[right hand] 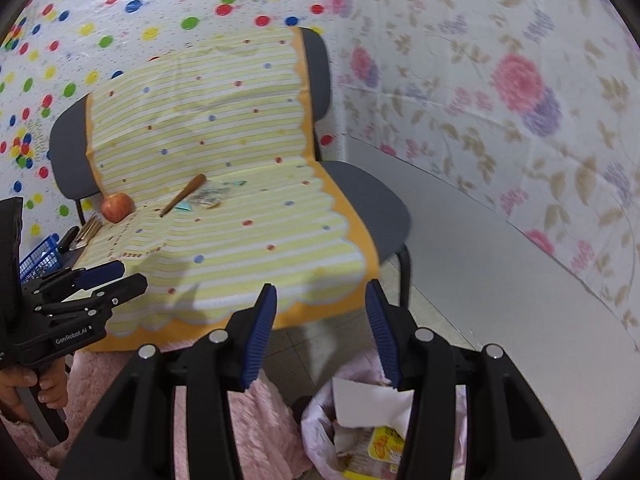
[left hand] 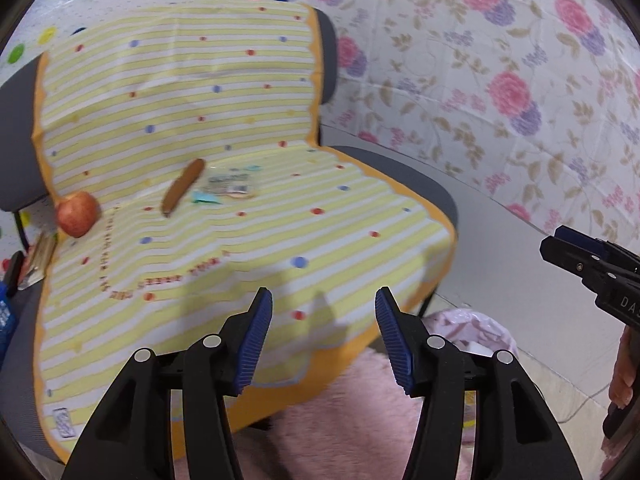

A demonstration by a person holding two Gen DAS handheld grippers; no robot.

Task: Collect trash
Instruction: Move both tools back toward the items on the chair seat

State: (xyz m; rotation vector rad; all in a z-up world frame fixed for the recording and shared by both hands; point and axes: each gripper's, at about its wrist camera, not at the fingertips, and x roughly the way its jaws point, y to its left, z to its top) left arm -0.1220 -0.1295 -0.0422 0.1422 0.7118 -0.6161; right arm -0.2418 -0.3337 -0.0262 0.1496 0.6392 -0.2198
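A clear plastic wrapper [left hand: 231,188] lies near the back of the chair seat on a yellow striped cloth [left hand: 248,248], with a brown stick-shaped piece [left hand: 183,187] just left of it. Both show smaller in the right wrist view: the wrapper [right hand: 206,199] and the stick [right hand: 183,195]. A bin lined with a pink bag [right hand: 360,428] holds paper and packaging below the right gripper. My left gripper [left hand: 324,308] is open and empty over the seat's front edge. My right gripper [right hand: 321,304] is open and empty above the bin, right of the chair.
A red apple [left hand: 77,214] sits at the seat's left edge. A blue basket [right hand: 38,260] with utensils stands left of the chair. A pink fluffy rug [left hand: 352,420] lies under the chair's front. Patterned sheets cover the walls behind and to the right.
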